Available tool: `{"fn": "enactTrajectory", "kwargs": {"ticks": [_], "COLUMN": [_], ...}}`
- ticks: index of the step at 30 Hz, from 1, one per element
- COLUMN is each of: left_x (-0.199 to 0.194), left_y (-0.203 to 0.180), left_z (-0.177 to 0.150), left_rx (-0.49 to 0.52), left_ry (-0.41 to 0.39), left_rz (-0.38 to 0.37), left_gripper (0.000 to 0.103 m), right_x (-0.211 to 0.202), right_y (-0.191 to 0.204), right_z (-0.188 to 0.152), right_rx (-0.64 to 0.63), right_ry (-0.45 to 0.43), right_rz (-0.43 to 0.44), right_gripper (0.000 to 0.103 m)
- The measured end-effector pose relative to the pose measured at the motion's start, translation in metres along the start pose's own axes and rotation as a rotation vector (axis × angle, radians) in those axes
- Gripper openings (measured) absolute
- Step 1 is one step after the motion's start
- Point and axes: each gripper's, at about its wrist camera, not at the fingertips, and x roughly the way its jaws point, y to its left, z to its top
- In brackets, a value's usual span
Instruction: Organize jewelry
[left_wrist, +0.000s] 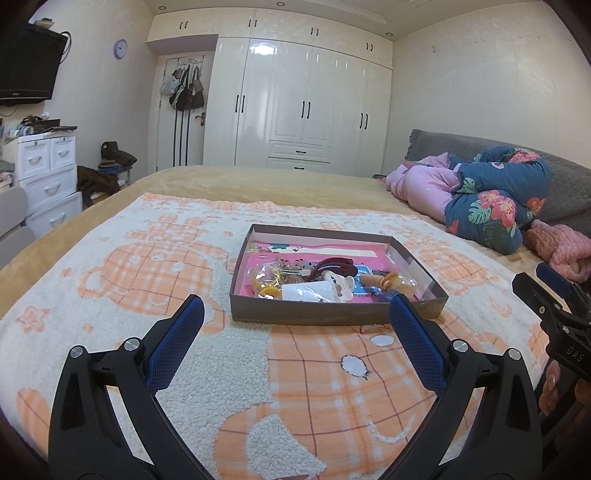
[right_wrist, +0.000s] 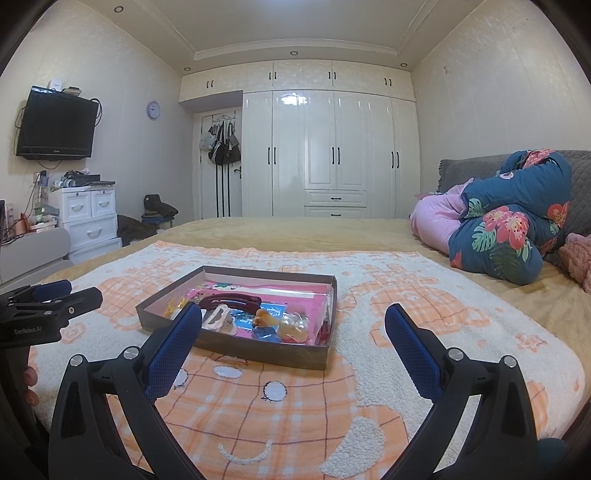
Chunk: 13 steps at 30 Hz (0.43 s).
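Note:
A shallow brown cardboard box (left_wrist: 332, 314) with a pink lining sits on the blanket. It holds a dark red hair claw (left_wrist: 334, 267), a yellow-orange piece in a clear bag (left_wrist: 267, 282), a white item (left_wrist: 306, 293) and other small accessories. My left gripper (left_wrist: 295, 314) is open and empty, just in front of the box. In the right wrist view the box (right_wrist: 258, 350) sits ahead and left, with the hair claw (right_wrist: 231, 301) inside. My right gripper (right_wrist: 293, 323) is open and empty, near the box's front right corner.
The box lies on an orange-and-white fleece blanket (left_wrist: 147, 280) over a tan bed. A bundled floral and pink quilt (left_wrist: 487, 199) lies at the right. A white wardrobe (right_wrist: 332, 155), a drawer unit (right_wrist: 88, 218) and a wall TV (right_wrist: 55, 123) stand beyond the bed.

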Motion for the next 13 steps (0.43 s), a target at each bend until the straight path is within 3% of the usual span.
{"fn": "enactTrajectory", "kwargs": {"ticks": [4,7,8,11,13], "left_x": [0.007,0.025,0.030,0.061,0.084], "left_y": [0.011,0.040,0.050,0.102,0.140], "left_z": [0.003,0.007,0.009,0.017,0.021], "left_rx": [-0.027,-0.083,-0.096,-0.160,-0.219], "left_ry": [0.013,0.067,0.079,0.154,0.216], "left_rz": [0.035,0.094,0.116,0.254,0.327], "left_gripper": [0.092,0.092,0.092,0.092,0.092], "right_x": [0.007,0.030,0.042,0.106,0.123], "right_y": [-0.008,-0.036,-0.049,-0.107,-0.122], "right_z": [0.000,0.000,0.000,0.001,0.000], "right_rx": [0.019,0.107,0.124,0.113,0.111], "right_ry": [0.015,0.086,0.116,0.299,0.350], "right_rz": [-0.021,-0.088,-0.131,-0.378,-0.416], "right_gripper": [0.097,0.097,0.097,0.097,0.097]}}
